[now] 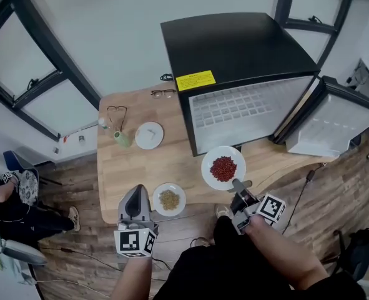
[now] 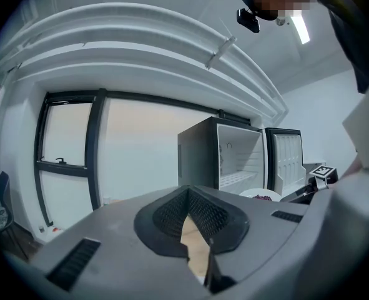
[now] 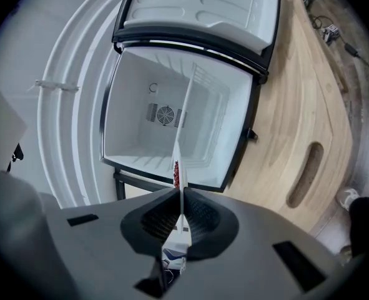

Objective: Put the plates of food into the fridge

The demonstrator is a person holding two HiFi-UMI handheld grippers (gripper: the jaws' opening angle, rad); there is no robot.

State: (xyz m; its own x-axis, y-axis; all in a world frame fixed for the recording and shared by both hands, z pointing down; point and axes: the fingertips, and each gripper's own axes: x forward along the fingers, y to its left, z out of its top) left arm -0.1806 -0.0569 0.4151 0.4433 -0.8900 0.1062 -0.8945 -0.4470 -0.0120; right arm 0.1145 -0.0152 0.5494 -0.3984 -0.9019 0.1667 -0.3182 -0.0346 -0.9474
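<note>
Plate of red food (image 1: 234, 155): white, with the red heap in its middle, pinched at its near rim by the right tool (image 1: 239, 189). The jaws are closed down to the thickness of the rim, and the right gripper view shows the plate edge-on between the pads. A rim grip keeps the pads off the food; the plate sits flat so the heap stays put. It is just in front of the fridge (image 1: 234, 49), lined up with the open cavity.

Fridge door (image 1: 334, 127) is swung wide to the right, leaving a clear way in. The wire shelf (image 1: 240, 108) inside is bare.

Second plate (image 1: 169, 210), with tan food, is on the surface (image 1: 140, 167) near its front edge, not yet taken. Left tool (image 1: 136, 195) is just beside it, to the left. Its jaws look closed at the tips with nothing in them, though the left gripper view is not sharp there.

Further back on the wooden surface: an empty white dish (image 1: 149, 135), a green cup (image 1: 122, 139), two pairs of glasses (image 1: 117, 111).

Room: wood-plank floor, white walls, dark-framed windows, cables on the floor. A seated person is at the left edge.
</note>
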